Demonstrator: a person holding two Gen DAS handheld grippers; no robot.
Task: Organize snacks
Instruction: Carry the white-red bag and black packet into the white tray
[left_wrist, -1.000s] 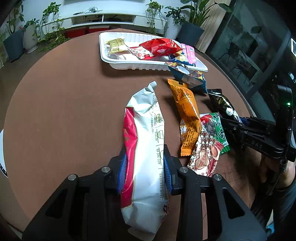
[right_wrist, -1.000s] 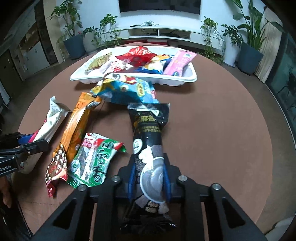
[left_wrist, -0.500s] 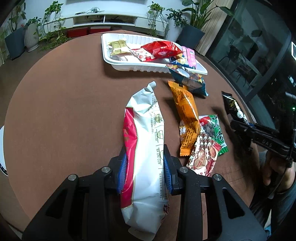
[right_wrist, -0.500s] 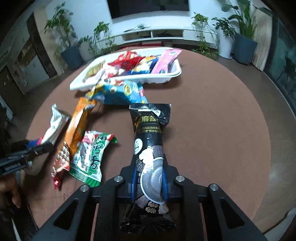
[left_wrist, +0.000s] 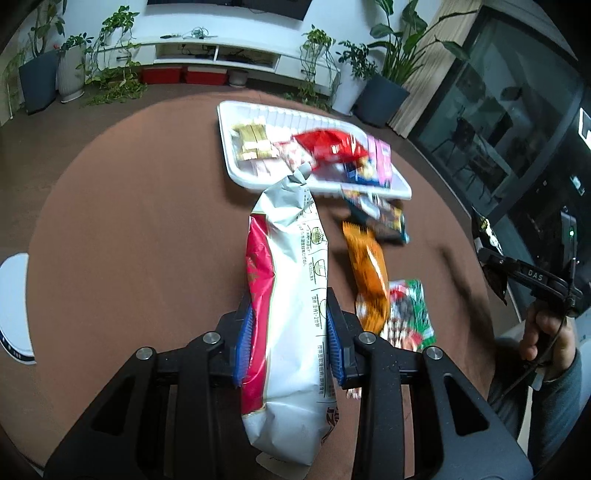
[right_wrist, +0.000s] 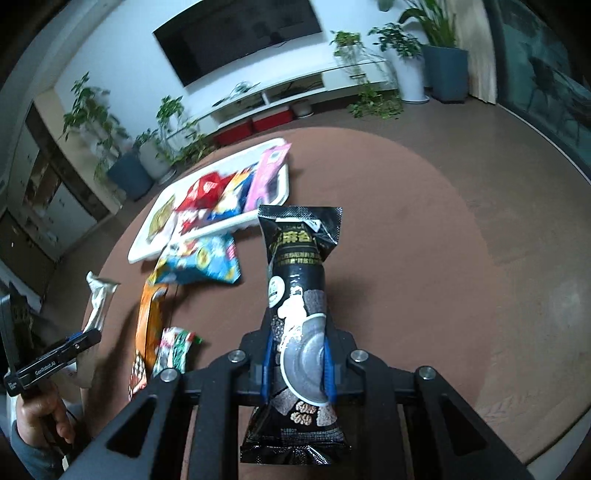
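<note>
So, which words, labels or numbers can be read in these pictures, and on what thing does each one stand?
"DAS": on the right gripper, seen from the left wrist.
"GenRobot.AI": on the left gripper, seen from the right wrist.
Black packet: large gold characters, too blurred to read.
White and red packet: small print beside bowl drawings, too small to read.
Packets in the white tray: blurred, unreadable.
</note>
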